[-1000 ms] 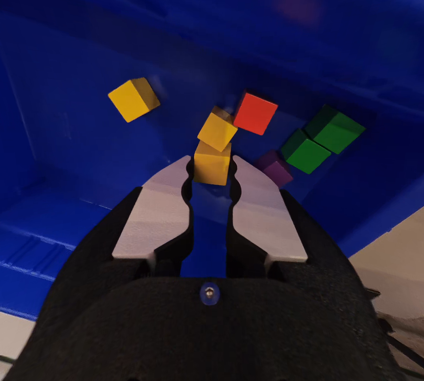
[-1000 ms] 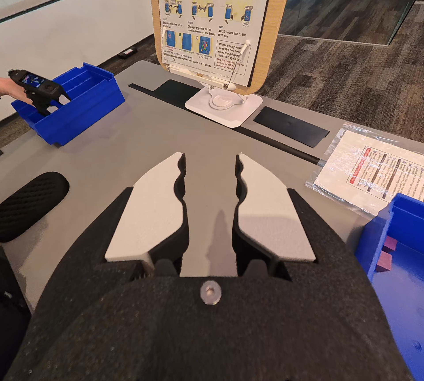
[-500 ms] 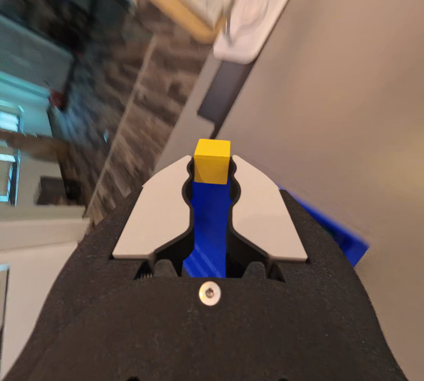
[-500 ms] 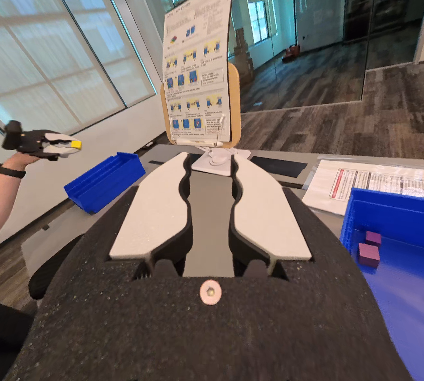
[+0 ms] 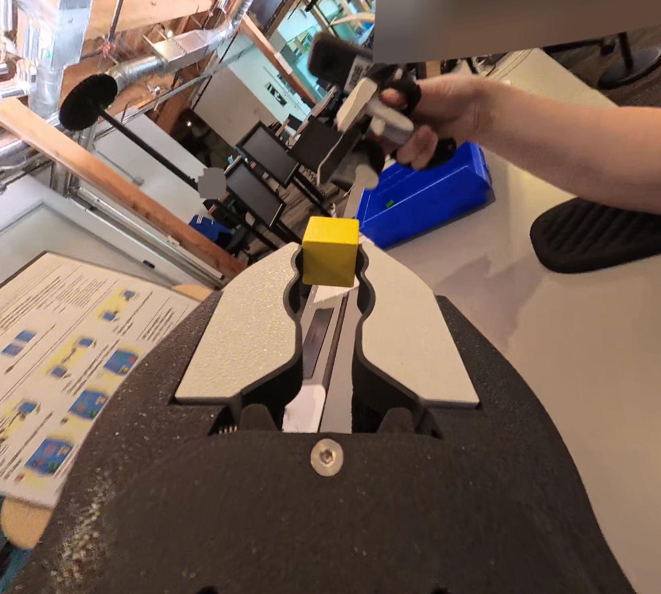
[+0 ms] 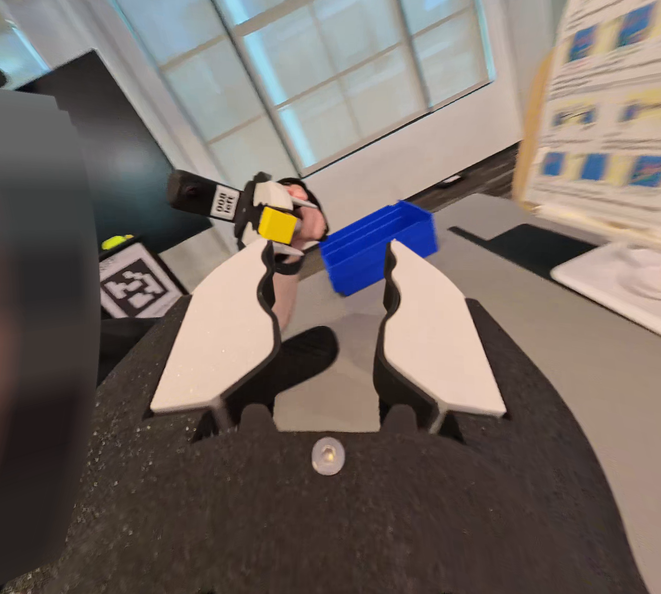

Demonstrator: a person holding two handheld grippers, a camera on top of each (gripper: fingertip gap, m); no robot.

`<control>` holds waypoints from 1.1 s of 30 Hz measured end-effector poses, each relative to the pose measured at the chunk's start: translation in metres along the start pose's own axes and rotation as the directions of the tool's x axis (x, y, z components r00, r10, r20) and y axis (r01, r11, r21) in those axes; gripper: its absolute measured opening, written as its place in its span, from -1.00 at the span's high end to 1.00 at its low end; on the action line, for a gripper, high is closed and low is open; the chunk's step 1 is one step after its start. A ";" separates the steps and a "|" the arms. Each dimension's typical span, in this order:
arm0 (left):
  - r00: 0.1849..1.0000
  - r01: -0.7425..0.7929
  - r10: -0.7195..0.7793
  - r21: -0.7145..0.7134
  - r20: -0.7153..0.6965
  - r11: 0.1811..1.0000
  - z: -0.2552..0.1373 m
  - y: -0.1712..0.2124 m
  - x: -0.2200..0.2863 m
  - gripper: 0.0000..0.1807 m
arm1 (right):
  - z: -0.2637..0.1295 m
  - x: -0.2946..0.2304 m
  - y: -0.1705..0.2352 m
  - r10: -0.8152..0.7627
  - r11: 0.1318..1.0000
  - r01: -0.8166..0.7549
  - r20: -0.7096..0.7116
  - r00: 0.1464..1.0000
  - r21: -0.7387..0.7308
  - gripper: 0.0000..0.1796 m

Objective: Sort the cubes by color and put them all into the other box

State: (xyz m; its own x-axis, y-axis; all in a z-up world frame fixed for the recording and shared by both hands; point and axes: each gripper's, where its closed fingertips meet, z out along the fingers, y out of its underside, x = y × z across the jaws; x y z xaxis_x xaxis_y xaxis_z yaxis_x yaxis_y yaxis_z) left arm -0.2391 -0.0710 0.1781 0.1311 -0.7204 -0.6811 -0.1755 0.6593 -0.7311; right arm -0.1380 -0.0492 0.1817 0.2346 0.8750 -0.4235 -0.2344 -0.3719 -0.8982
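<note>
Landmark: grey table [image 5: 536,344]. Left of it, instruction board [image 5: 71,344], blurred. Left gripper [image 5: 329,255] is raised above the table, pinching the yellow cube [image 5: 329,251] at the very fingertips; only the cube's near part sits between them. Risk: the shallow hold lets the cube twist or drop onto the table during a handover. Further right, right gripper [image 6: 327,255] spread wide, empty, facing the cube. A blue box [image 5: 429,197] rests on the table's far side.

one yellow cube [image 5: 329,251], two blue boxes [image 5: 425,195] [image 6: 379,246], two grippers [image 5: 329,263] [image 6: 327,256], one instruction board [image 5: 60,358], one black pad [image 5: 593,235]
</note>
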 end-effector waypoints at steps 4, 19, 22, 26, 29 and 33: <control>0.999 0.013 -0.012 0.031 -0.042 0.999 0.026 -0.003 0.008 0.70 | 0.036 -0.009 0.021 0.118 0.992 -0.111 0.124 0.985 -0.063 0.32; 0.997 0.021 -0.021 -0.003 -0.068 1.000 0.054 0.016 0.018 0.69 | 0.060 -0.018 0.047 0.210 0.967 -0.168 0.229 0.950 -0.191 0.67; 0.999 0.039 -0.040 -0.029 -0.029 0.999 0.056 0.024 0.017 0.66 | 0.058 -0.011 0.050 0.210 0.964 -0.165 0.214 0.954 -0.209 0.68; 0.995 0.104 -0.104 -0.071 0.010 0.992 0.047 0.039 0.020 0.43 | 0.048 -0.007 0.049 0.193 0.963 -0.144 0.207 0.959 -0.229 0.69; 0.987 0.156 -0.155 -0.022 0.051 0.988 0.033 0.043 0.016 0.46 | 0.030 -0.003 0.041 0.143 0.971 -0.105 0.167 0.976 -0.214 0.69; 0.978 0.200 -0.194 -0.064 0.079 0.978 0.025 0.059 0.007 0.55 | -0.014 0.009 0.024 0.019 0.981 -0.019 -0.002 1.000 -0.191 0.69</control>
State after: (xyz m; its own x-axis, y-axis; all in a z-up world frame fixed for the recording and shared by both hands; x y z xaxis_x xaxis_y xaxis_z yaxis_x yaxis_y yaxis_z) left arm -0.2245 -0.0319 0.1289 0.2394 -0.8155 -0.5269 -0.2075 0.4871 -0.8483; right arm -0.1287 -0.0544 0.1542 0.2315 0.8673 -0.4406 -0.0539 -0.4408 -0.8960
